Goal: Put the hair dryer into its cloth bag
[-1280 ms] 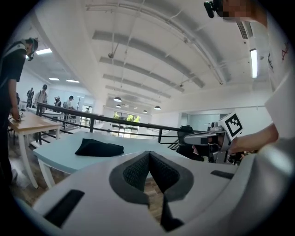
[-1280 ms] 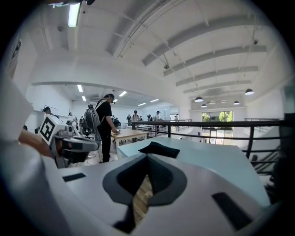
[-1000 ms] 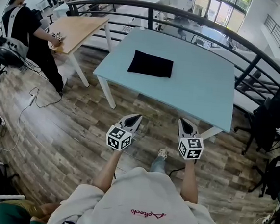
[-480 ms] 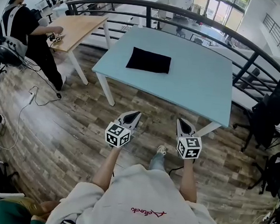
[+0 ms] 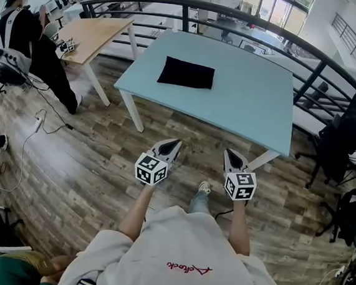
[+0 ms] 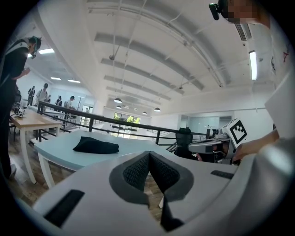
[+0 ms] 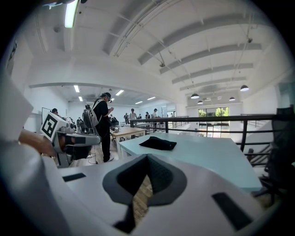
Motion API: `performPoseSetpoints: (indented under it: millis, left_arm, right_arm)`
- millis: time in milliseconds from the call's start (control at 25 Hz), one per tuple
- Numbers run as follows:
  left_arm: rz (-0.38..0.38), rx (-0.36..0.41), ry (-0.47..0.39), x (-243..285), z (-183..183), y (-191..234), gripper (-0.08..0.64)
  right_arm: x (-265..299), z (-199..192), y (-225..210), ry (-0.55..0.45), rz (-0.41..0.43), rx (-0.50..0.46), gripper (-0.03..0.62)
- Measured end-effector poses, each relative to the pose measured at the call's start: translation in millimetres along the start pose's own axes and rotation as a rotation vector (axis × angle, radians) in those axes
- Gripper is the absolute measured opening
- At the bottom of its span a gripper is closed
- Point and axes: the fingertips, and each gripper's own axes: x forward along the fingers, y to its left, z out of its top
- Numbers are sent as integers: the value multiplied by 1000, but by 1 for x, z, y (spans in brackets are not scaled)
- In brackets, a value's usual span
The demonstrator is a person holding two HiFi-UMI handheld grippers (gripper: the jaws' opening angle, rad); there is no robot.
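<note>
A black cloth bag (image 5: pixel 186 72) lies flat on the far left part of a light blue table (image 5: pixel 251 99). I see no hair dryer in any view. My left gripper (image 5: pixel 176 143) and right gripper (image 5: pixel 228 152) hang side by side over the wooden floor, short of the table's near edge, both shut and empty. In the left gripper view the bag (image 6: pixel 96 145) sits beyond the closed left gripper (image 6: pixel 149 153), left of its line. The right gripper view has the bag (image 7: pixel 158 143) just above the closed tips of the right gripper (image 7: pixel 147 156).
A wooden table (image 5: pixel 97 34) stands to the left with a person (image 5: pixel 26 30) in black beside it. A curved black railing (image 5: pixel 240 16) runs behind the blue table. Dark office chairs (image 5: pixel 347 142) stand at the right. Cables (image 5: pixel 42 125) trail on the floor at the left.
Both grippers have drifted slightly forward together toward the table, still shut. The person at the wooden table has drawn the arm back.
</note>
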Motion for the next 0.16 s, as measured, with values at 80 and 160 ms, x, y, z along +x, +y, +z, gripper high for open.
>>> performPoseSetpoints:
  millis: [80,160]
  left_arm:
    - [-1,3,0,2,0,-1,6]
    - [-1,6,-1,4,0,-1,6]
  right_arm:
    - [0,-2,-2,2,-2,2,15]
    - [0,-2,-3,2,-4,3,15]
